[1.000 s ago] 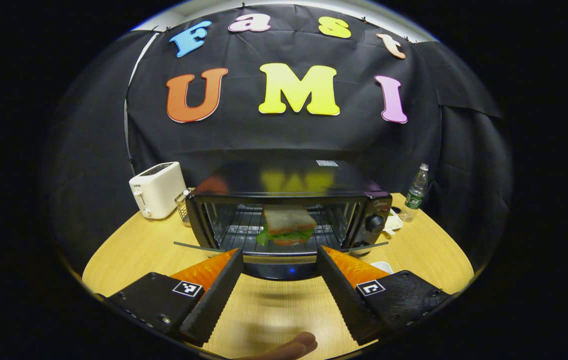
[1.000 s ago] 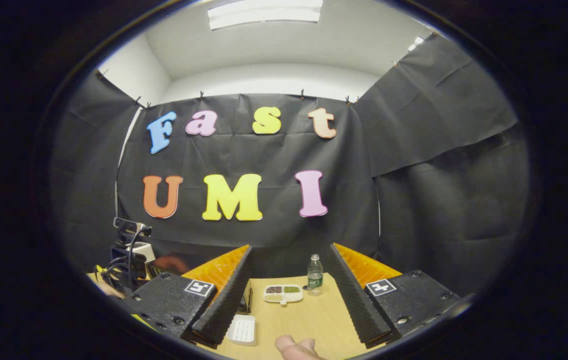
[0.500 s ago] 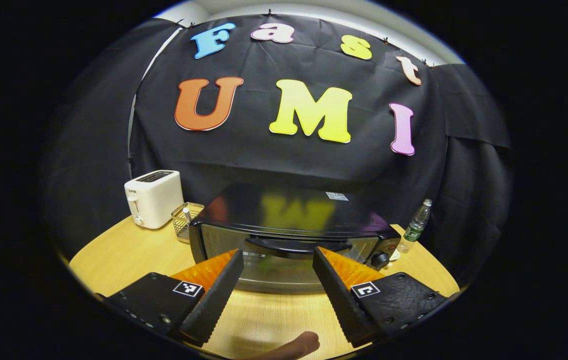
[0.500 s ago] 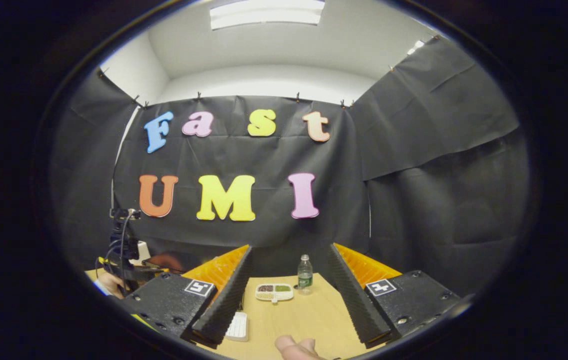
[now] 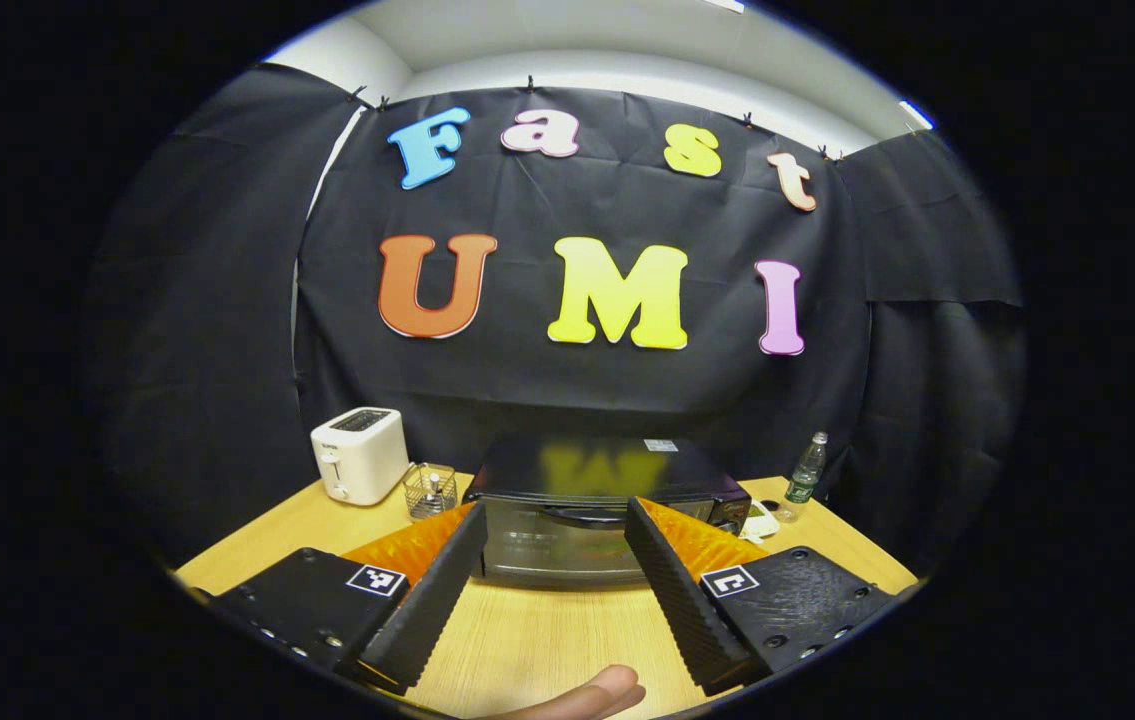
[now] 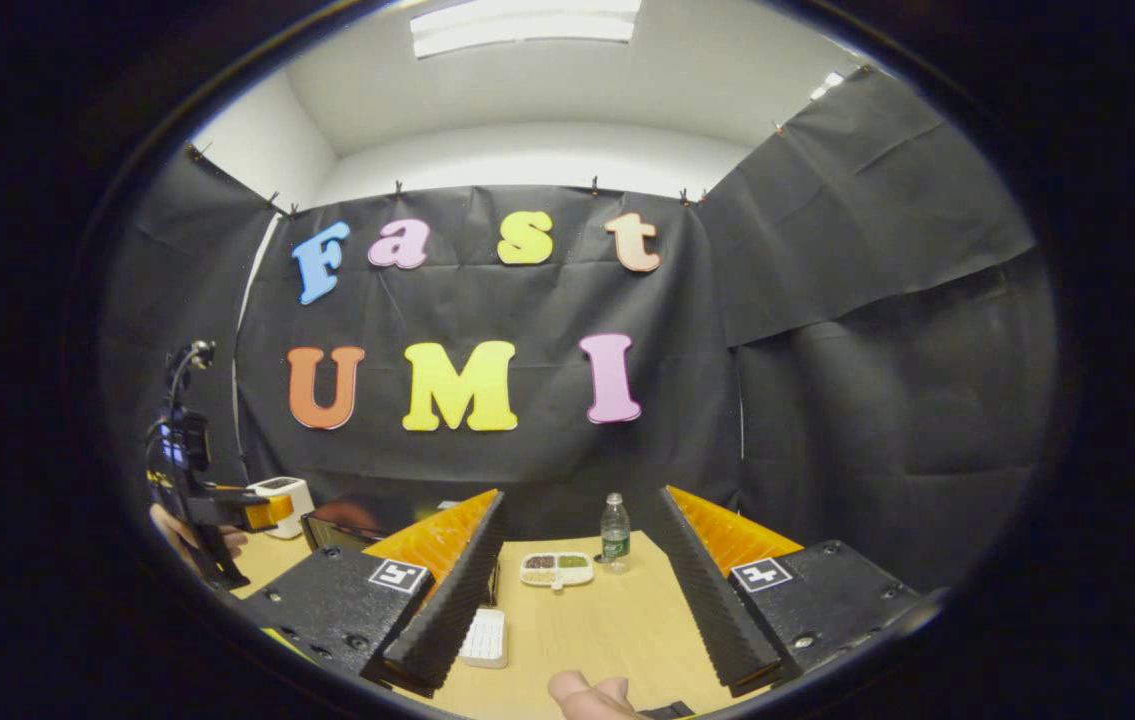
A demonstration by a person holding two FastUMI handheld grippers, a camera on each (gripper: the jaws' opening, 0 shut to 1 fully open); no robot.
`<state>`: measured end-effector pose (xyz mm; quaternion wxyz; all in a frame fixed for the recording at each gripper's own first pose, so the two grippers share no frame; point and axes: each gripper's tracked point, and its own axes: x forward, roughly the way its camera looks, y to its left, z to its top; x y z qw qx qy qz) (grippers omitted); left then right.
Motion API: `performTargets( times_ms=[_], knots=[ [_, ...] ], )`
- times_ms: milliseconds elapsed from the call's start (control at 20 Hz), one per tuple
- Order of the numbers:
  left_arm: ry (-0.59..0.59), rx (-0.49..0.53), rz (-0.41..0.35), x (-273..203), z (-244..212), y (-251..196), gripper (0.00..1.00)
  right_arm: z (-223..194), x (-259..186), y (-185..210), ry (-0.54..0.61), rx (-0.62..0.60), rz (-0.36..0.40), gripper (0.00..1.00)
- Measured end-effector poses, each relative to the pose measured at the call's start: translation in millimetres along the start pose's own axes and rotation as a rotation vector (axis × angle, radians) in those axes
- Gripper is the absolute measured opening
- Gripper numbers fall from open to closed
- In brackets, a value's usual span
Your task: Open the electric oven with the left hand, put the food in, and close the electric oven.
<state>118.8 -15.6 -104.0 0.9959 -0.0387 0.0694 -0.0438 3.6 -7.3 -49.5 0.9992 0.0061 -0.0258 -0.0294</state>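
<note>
The black electric oven (image 5: 599, 500) stands at the middle of the wooden table (image 5: 547, 640) with its glass door up and closed. Nothing can be made out through the dark glass. My left gripper (image 5: 555, 510) is open and empty, held back from the oven front with a stretch of table between. My right gripper (image 6: 579, 497) is also open and empty, off to the oven's right; a corner of the oven (image 6: 347, 520) appears beside its left finger. In the right gripper view, the left gripper (image 6: 217, 505) sits at the far left, held by a hand.
A white toaster (image 5: 359, 455) and a small wire basket (image 5: 430, 490) stand left of the oven. A water bottle (image 5: 804, 478) stands to its right, near a divided dish (image 6: 556, 568) and a white tray (image 6: 485, 637). A thumb (image 5: 587, 695) shows at the bottom.
The oven door, open a second ago with a sandwich on the rack, has swung up and closed. My left gripper has drawn back from the oven. The right gripper has barely moved.
</note>
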Motion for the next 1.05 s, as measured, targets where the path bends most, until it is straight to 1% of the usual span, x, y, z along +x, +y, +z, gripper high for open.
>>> performTargets(
  times_ms=[200,300,350,550,650,750,900,1050],
  knots=[
    [-0.078,0.030,-0.017,-51.0,37.2,-10.9,0.92,5.2,-13.6,-0.4,-0.010,0.000,0.014,0.95],
    [-0.104,0.033,-0.024,-73.9,49.2,-16.5,0.92,7.2,-20.3,-7.1,-0.018,-0.007,0.006,0.95],
    [-0.108,0.040,-0.016,-84.1,50.5,-16.5,0.92,9.0,-23.2,-9.9,-0.023,-0.006,0.001,0.95],
    [-0.128,0.063,0.008,-118.7,45.3,-21.2,0.92,5.0,-33.3,-9.0,-0.024,0.010,0.017,0.95],
    [-0.132,0.068,0.040,-131.8,39.7,-17.6,0.92,-0.8,-35.9,-10.2,-0.017,0.004,0.018,0.95],
    [-0.137,0.076,0.056,-142.7,34.1,-18.0,0.92,-7.4,-38.2,-6.6,-0.008,0.002,0.027,0.95],
    [-0.143,0.072,0.039,-153.8,25.9,-22.6,0.92,-14.5,-42.6,3.8,0.010,-0.014,0.063,0.95],
    [-0.140,0.059,0.038,-164.0,23.3,-20.7,0.92,-10.9,-46.1,10.3,0.006,-0.021,0.078,0.95]
  ],
)
